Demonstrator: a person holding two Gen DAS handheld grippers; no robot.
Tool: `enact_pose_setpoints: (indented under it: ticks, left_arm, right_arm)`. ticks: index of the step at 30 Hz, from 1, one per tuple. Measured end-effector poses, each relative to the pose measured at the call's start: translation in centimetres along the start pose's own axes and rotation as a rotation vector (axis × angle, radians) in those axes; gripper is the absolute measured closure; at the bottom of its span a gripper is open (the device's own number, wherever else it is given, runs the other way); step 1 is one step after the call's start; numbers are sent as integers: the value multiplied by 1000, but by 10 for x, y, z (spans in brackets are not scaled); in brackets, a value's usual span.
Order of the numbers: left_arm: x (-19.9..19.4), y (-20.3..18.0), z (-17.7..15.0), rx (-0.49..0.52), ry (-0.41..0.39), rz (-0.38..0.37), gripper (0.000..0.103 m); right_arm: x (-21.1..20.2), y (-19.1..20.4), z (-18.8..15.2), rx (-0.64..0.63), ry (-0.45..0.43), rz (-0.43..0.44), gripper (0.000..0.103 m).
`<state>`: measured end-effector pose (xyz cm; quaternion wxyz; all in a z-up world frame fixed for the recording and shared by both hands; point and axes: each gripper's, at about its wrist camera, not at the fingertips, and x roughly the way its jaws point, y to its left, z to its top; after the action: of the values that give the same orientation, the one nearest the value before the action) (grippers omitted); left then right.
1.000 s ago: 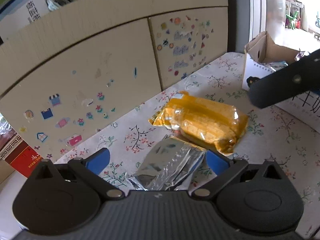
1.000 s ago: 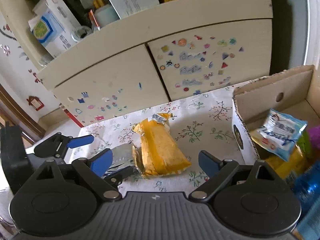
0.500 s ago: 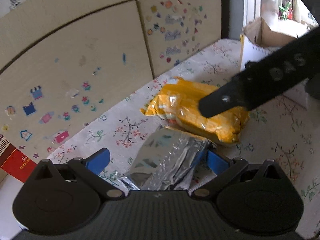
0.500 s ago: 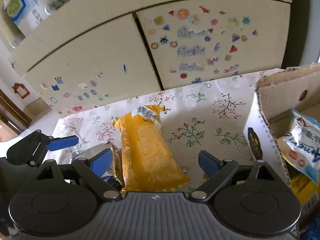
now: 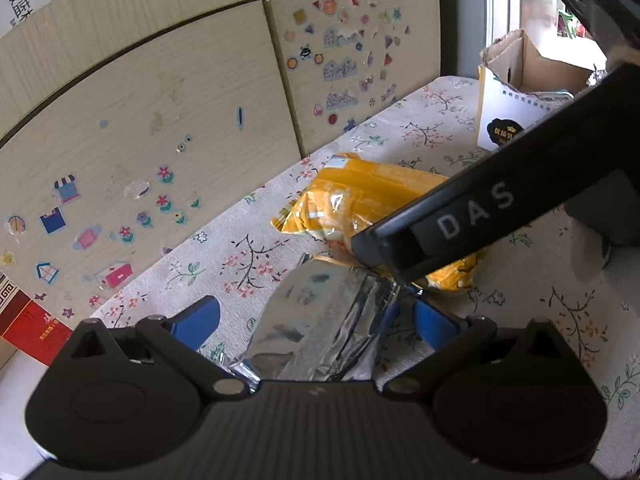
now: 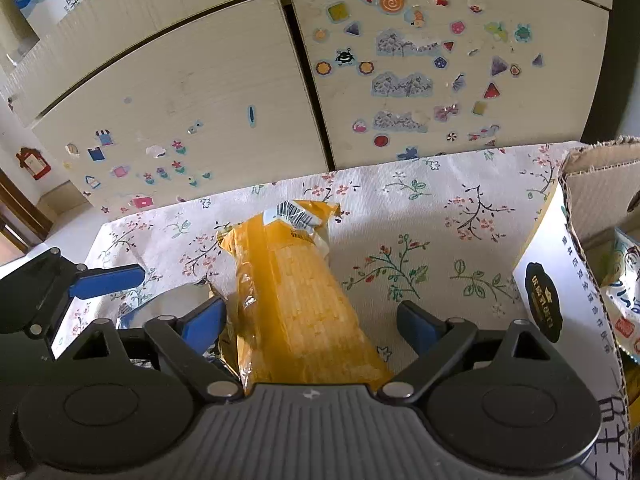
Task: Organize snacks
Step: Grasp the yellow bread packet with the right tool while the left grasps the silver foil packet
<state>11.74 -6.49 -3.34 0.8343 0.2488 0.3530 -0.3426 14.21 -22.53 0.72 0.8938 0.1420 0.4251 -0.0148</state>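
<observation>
Showing only rightward — blue packet (image 6: 624, 280) inside cardboard box (image 6: 592, 184).

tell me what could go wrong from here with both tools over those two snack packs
1. The orange pack overlaps the silver foil pack; closing the open right tool may pinch or drag the foil too.
2. The right tool sits just ahead of the open left tool, so the two could collide.
3. The cardboard box wall stands close on the right; a low carry might snag it.
</observation>
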Motion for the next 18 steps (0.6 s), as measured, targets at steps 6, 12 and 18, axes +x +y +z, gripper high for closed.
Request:
enact_pose_setpoints:
  ticks: [6, 12, 18]
  left_arm:
    - [-4, -4, 4, -6, 1, -50, 37]
    - [-14, -20, 3, 61, -1, -54, 43]
    - [-33, -28, 3, 59, -21, -69, 43]
  right_arm:
    - [0, 6, -2, -50, -9, -49, 36]
    - [-15, -2, -4, 15, -18, -43, 47]
    - [-39, -8, -5, 46, -35, -57, 49]
